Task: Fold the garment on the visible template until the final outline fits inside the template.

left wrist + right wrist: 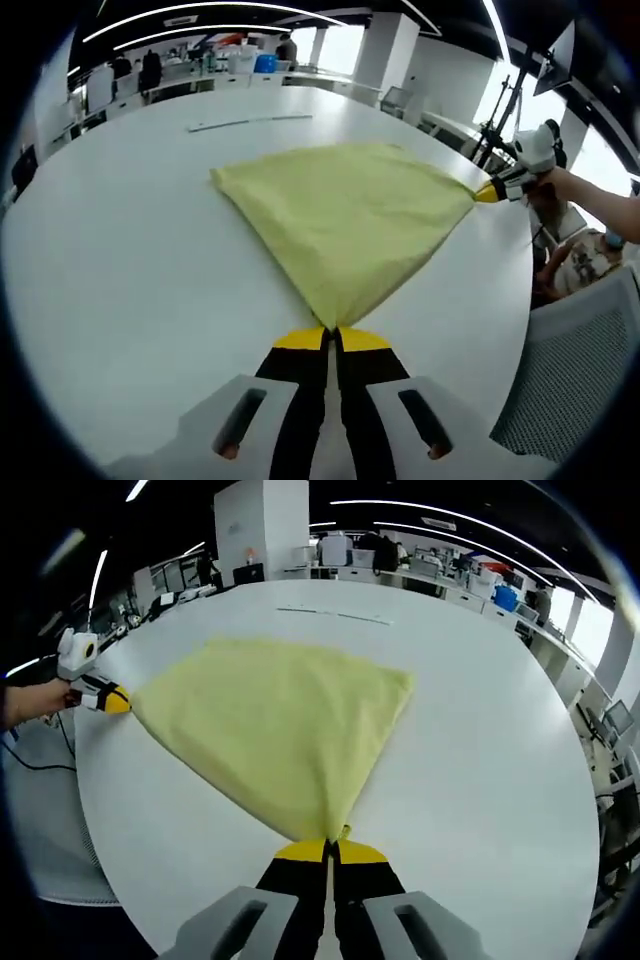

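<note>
A pale yellow garment (345,220) lies spread on the round white table (120,270), pulled taut between two corners. My left gripper (333,334) is shut on its near corner in the left gripper view. My right gripper (331,846) is shut on the opposite corner in the right gripper view. The right gripper (492,191) appears at the cloth's far right corner in the left gripper view, held by a hand. The left gripper (113,700) shows at the cloth's left corner in the right gripper view. A thin pale line (250,122) marks the table beyond the garment (280,730).
A grey mesh chair (575,380) stands by the table's right edge in the left gripper view. Desks, monitors and a blue container (265,63) fill the office behind. A tripod (497,120) stands past the far right edge. A black cable (35,765) hangs at the left.
</note>
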